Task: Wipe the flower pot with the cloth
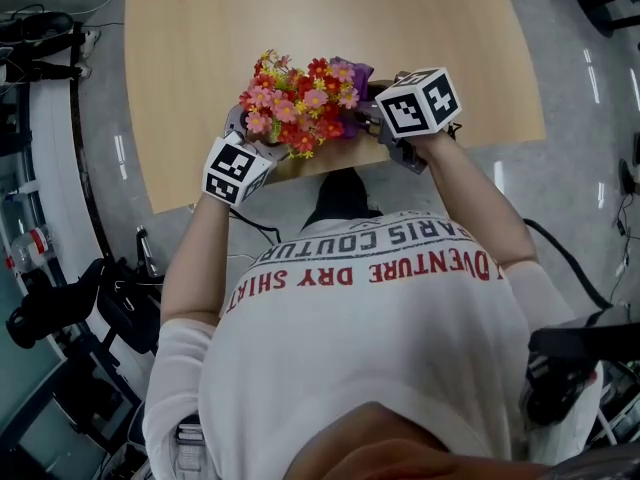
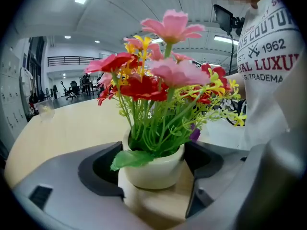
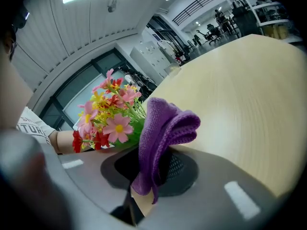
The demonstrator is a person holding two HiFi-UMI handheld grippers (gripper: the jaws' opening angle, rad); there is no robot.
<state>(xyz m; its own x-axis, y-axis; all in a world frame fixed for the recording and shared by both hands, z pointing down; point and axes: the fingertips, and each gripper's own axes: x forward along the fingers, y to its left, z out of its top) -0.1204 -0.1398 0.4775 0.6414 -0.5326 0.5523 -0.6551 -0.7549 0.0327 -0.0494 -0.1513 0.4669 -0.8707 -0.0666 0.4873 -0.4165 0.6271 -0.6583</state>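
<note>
At table (image 1: 300, 28): left hand-held gripper (image 2: 153, 176) (angled down) clamps flower pot (image 2: 158, 164); right hand-held gripper (image 3: 148, 171) pinches cloth (image 3: 163, 128).

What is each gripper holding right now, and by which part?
The left gripper clamps the white flower pot by its sides, below the rim. The right gripper pinches the purple cloth near its lower end, the folded top sticking free.

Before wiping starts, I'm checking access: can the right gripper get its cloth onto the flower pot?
Probably yes. The right gripper holds the purple cloth close beside the flowers, and the left gripper clamps the flower pot at two sides only, leaving wall bare, though the flowers overhang.
</note>
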